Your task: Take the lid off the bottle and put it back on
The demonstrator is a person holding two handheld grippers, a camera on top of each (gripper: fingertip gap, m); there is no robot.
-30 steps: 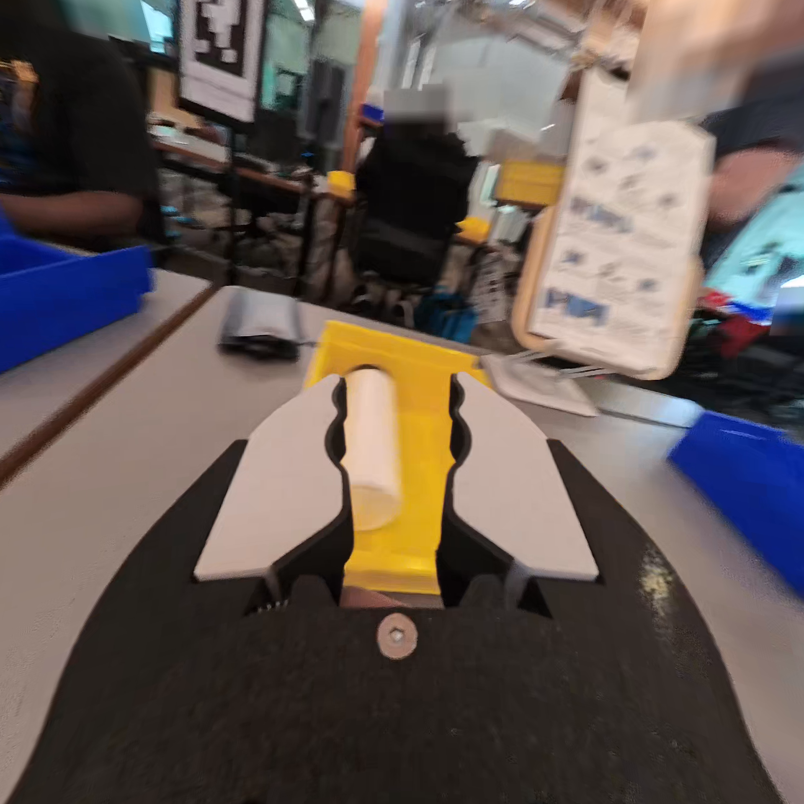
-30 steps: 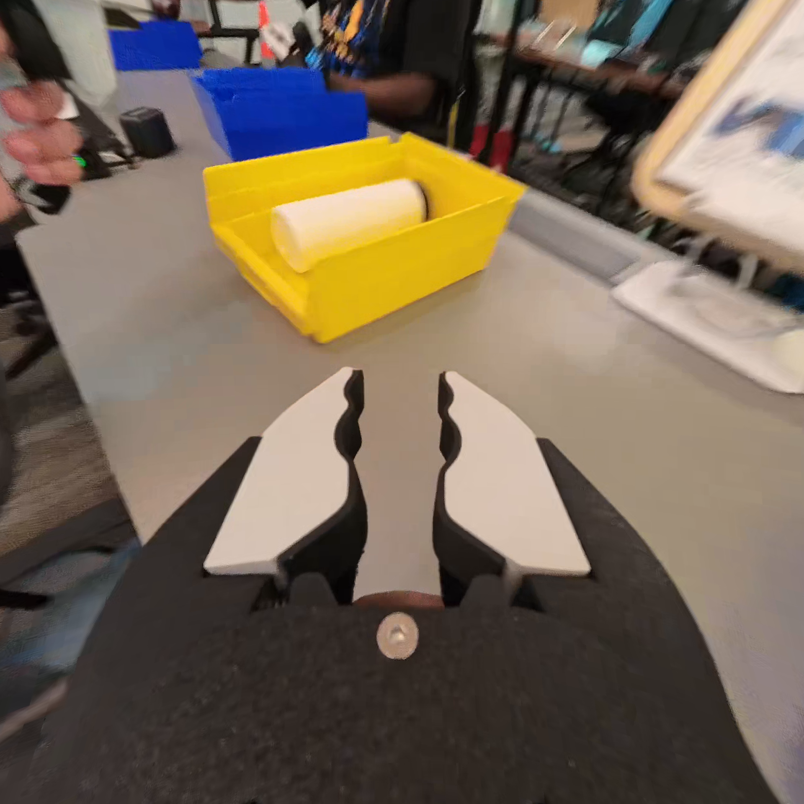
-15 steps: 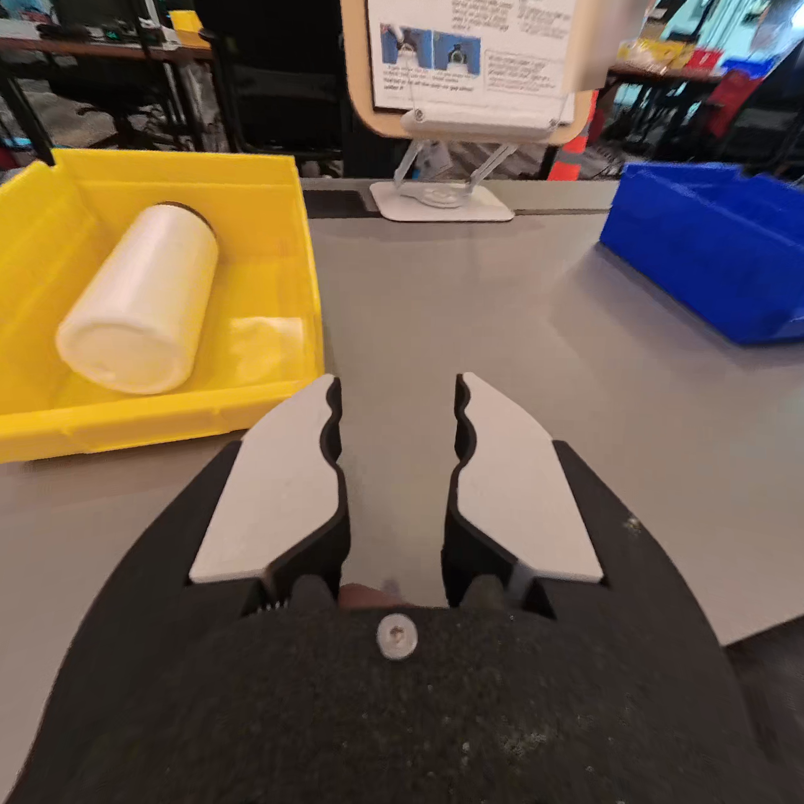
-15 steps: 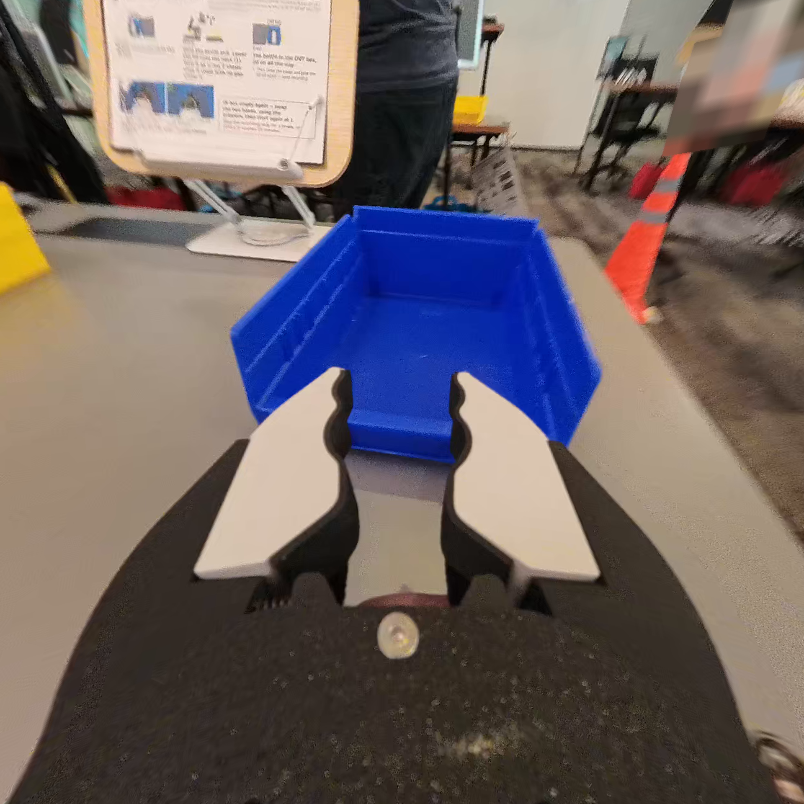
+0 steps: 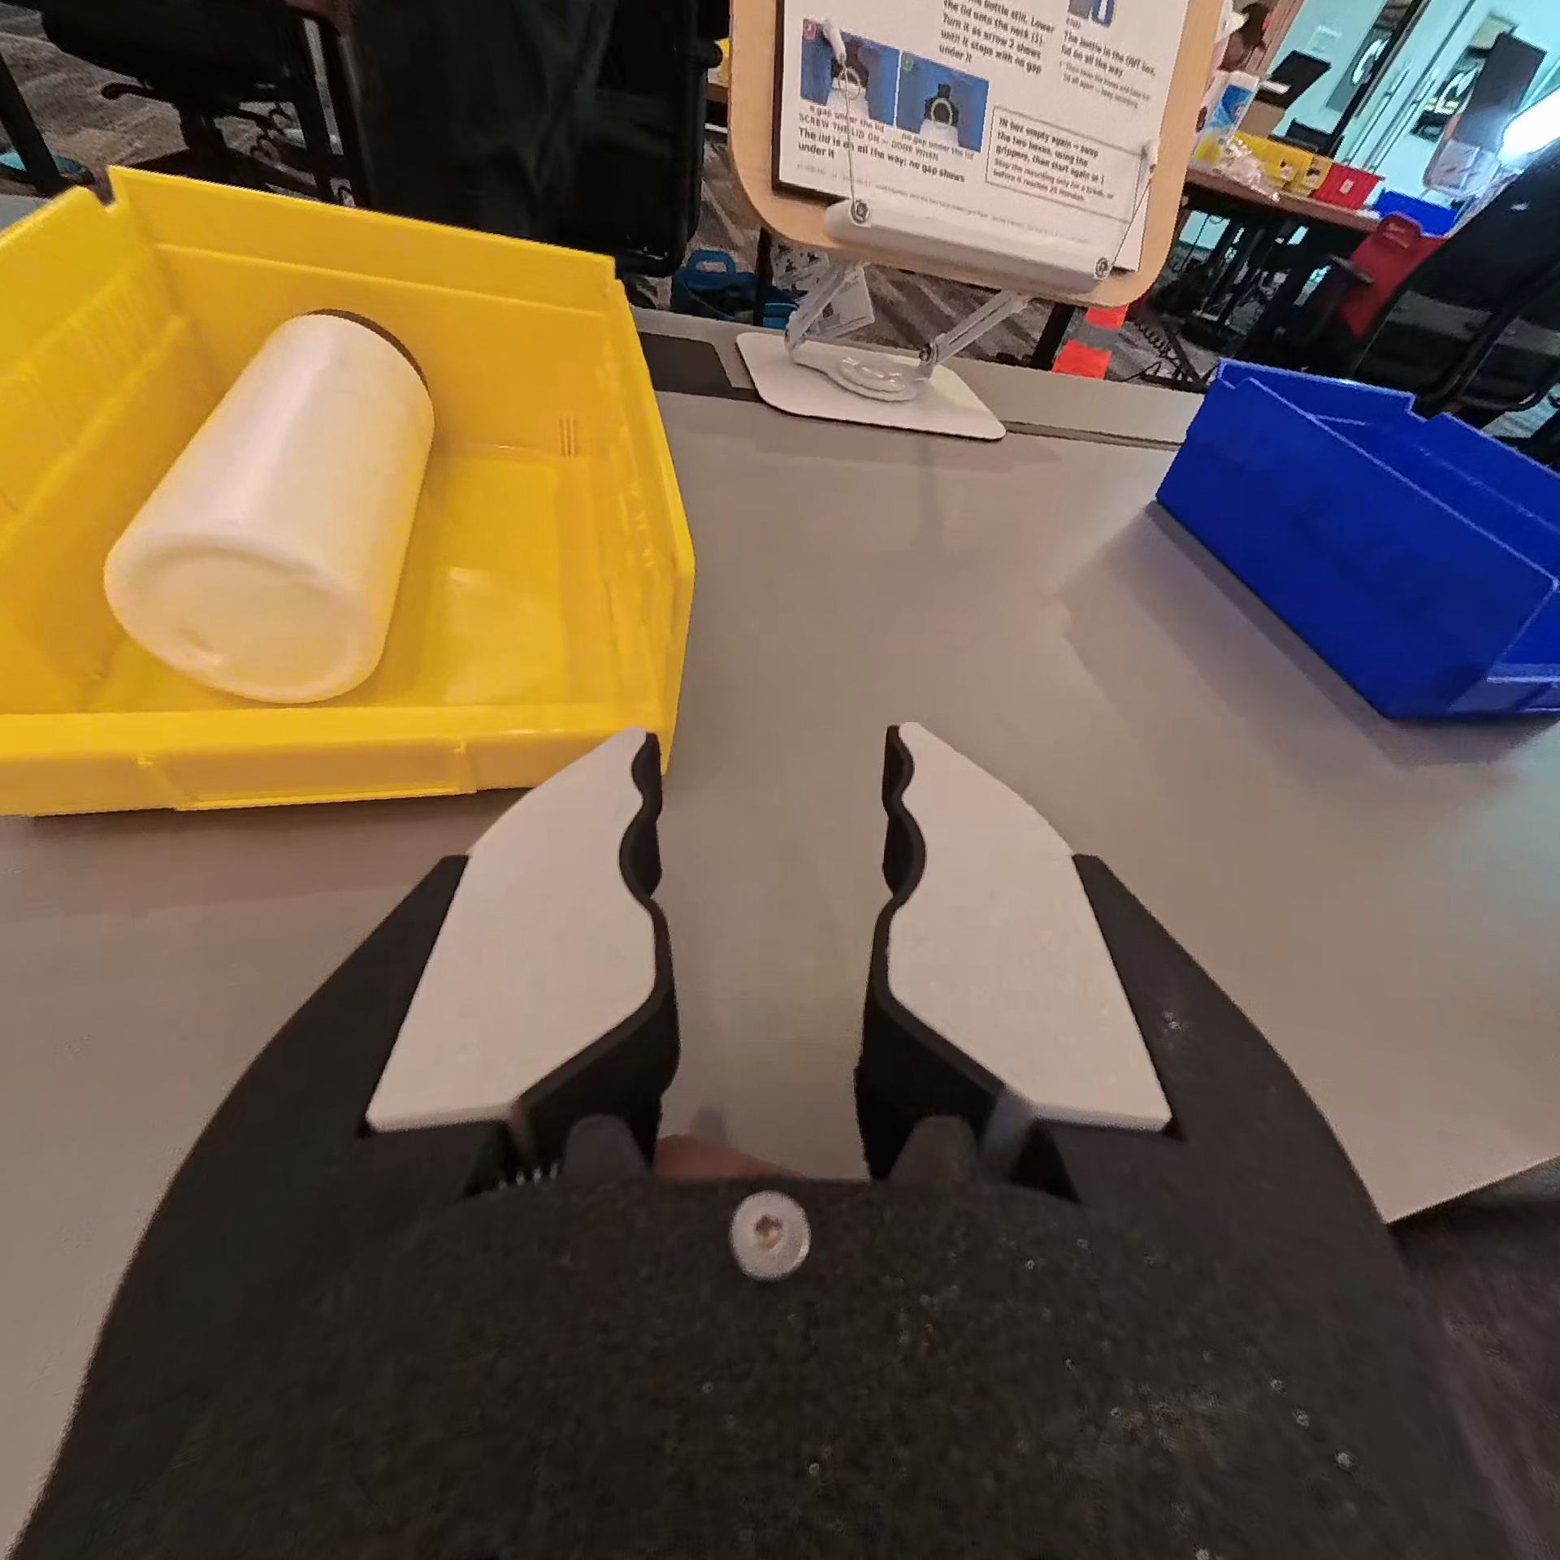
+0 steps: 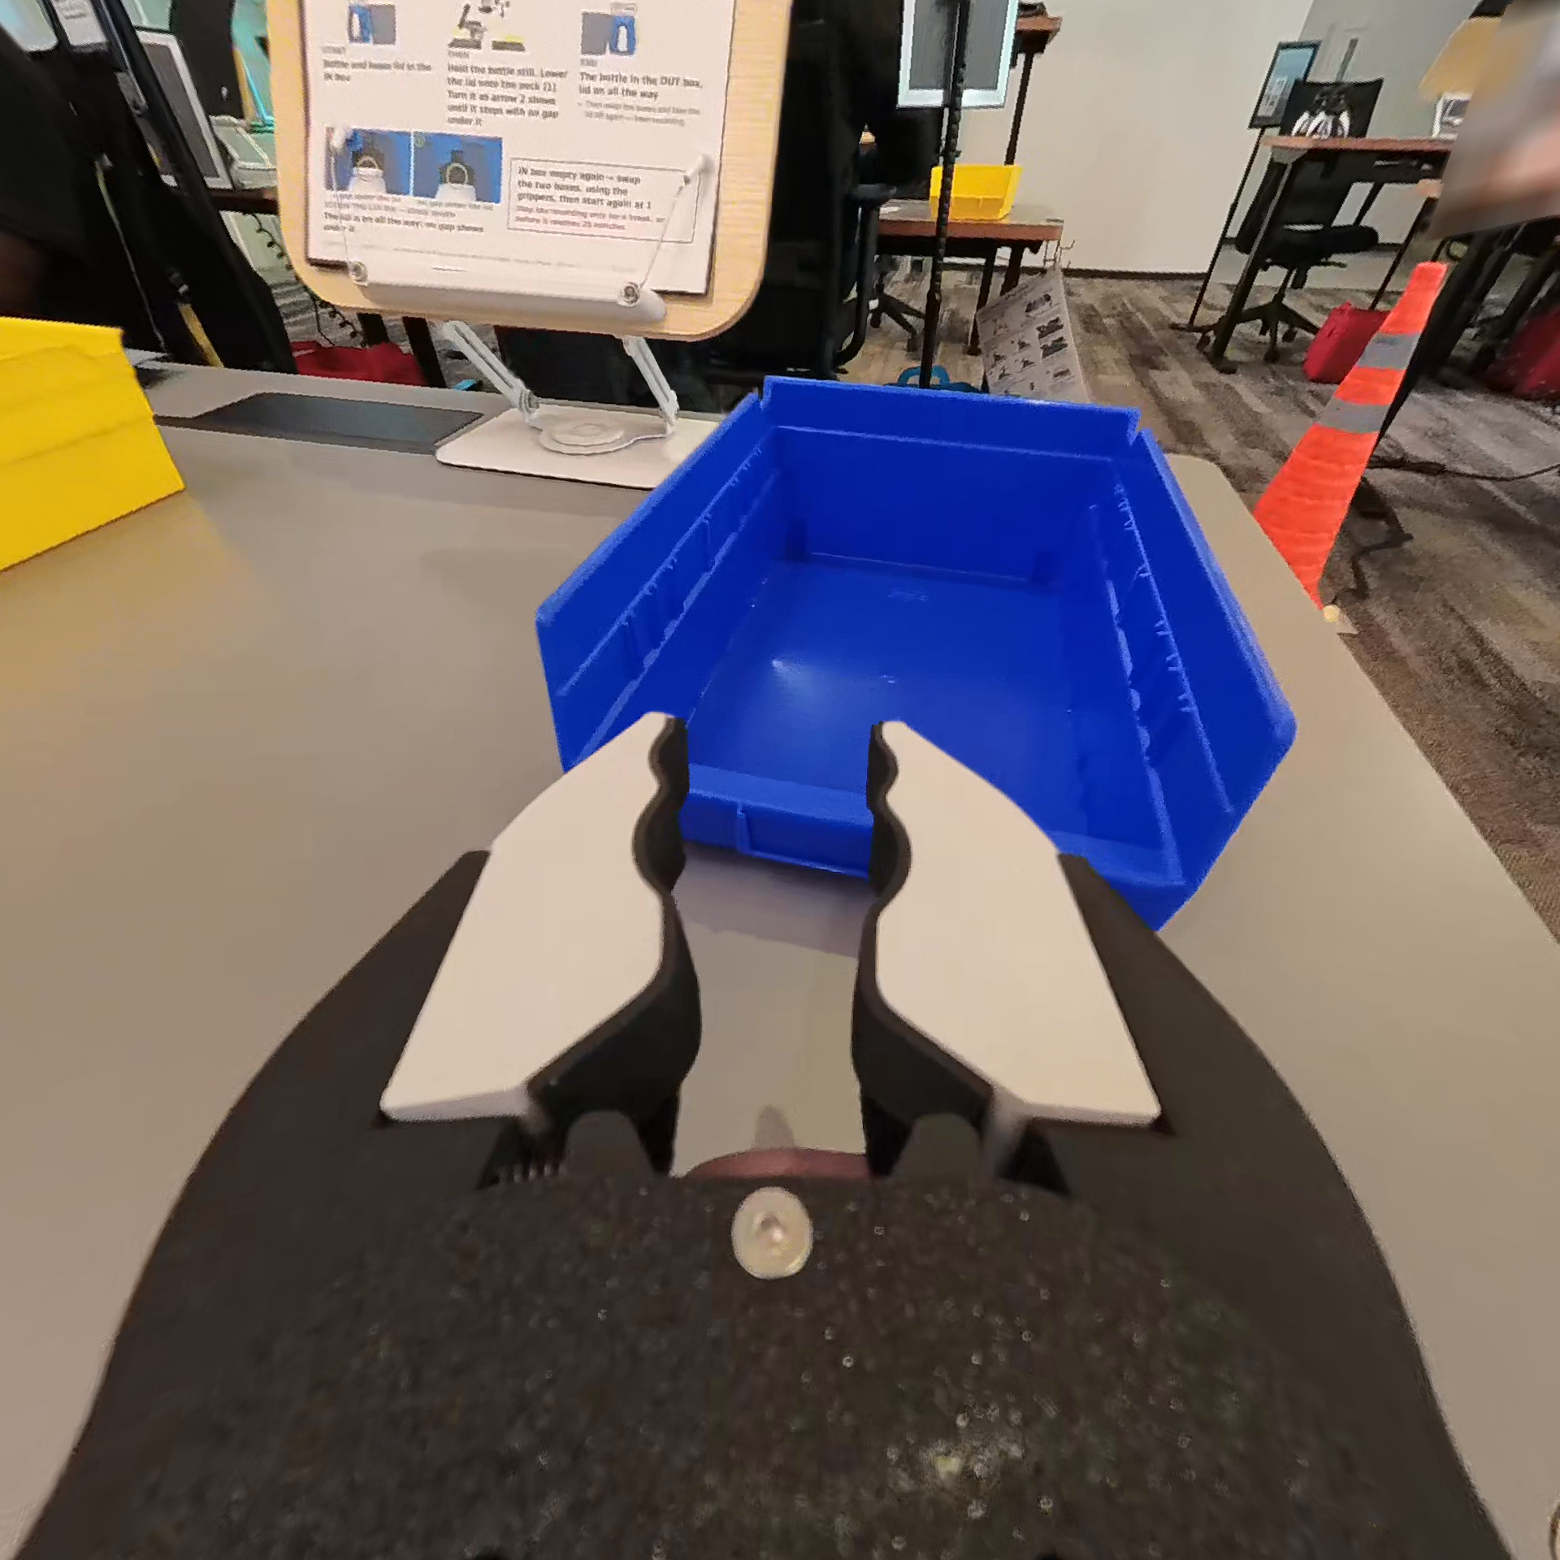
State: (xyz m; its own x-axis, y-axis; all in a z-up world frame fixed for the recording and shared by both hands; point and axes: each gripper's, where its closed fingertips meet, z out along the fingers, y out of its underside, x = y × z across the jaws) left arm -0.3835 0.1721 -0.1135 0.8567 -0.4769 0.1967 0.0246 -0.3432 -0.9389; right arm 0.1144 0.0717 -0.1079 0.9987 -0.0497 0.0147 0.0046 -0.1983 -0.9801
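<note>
Both grippers have steadied since half a second ago: the left gripper (image 5: 770,743) now frames the yellow bin (image 5: 650,523) a little closer and sharper, and the right gripper (image 6: 770,734) keeps facing the blue bin (image 6: 1216,692), so the swinging about seen earlier looks finished and, as I judge it, the reach for the bottle has yet to begin. Each gripper stands partly open with a clear gap between its fingers and nothing held; only grey table (image 5: 886,591) shows between the left pair, and the blue bin's front lip between the right. The white bottle (image 5: 270,515) lies on its side in the yellow bin, its flat base toward the left camera and its dark lid end (image 5: 384,331) pointing at the bin's far wall, mostly hidden, so the lid seems not yet removed. Its body is a smooth, matte cylinder, likely to roll if nudged. Both bins are rigid moulded plastic with ribbed walls and a low front lip; the blue one holds nothing. Grey finger faces have wavy black inner edges, and the gripper bodies look coarse and gritty. An instruction sheet on a wooden board (image 6: 523,160) stands on a white stand behind the bins.
</note>
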